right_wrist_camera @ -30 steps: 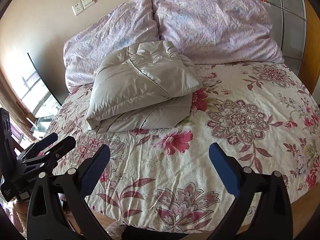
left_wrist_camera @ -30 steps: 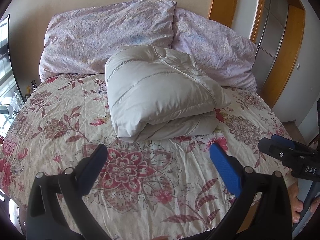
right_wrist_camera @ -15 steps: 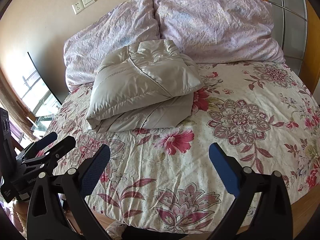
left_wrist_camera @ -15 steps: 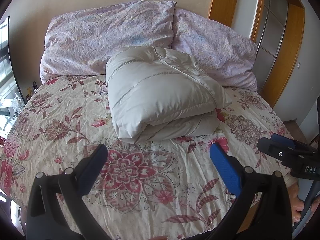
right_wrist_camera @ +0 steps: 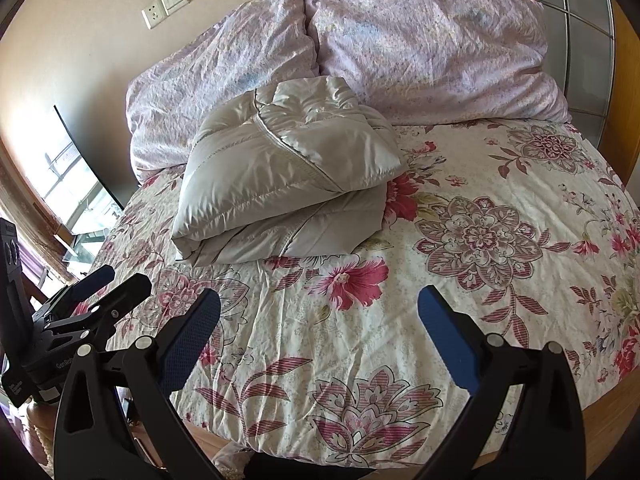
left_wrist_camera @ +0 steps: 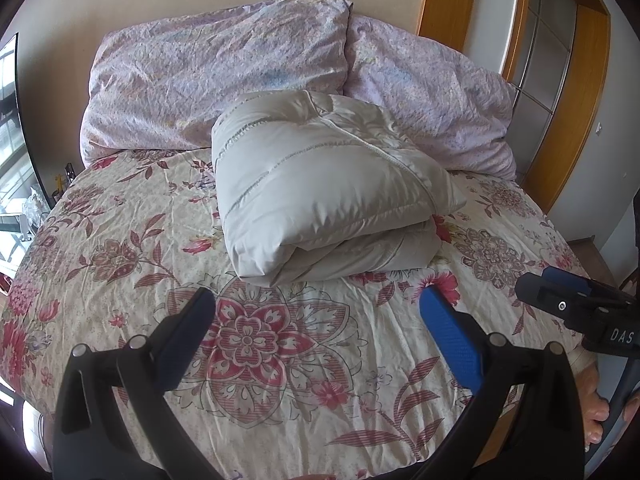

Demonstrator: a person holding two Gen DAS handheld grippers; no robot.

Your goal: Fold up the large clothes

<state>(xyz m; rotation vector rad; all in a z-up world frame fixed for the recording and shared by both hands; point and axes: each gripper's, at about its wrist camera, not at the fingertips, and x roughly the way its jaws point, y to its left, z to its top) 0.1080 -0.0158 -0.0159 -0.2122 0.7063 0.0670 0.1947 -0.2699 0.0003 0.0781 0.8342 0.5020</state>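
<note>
My grey padded jacket [left_wrist_camera: 328,188] sits folded into a thick bundle on the floral bedspread [left_wrist_camera: 280,360], its far edge touching the pillows [left_wrist_camera: 224,76]. My left gripper [left_wrist_camera: 316,320] and right gripper [right_wrist_camera: 318,320] hover near the jacket, both spread wide and empty. The folding looks finished, though its far side is hidden.
</note>
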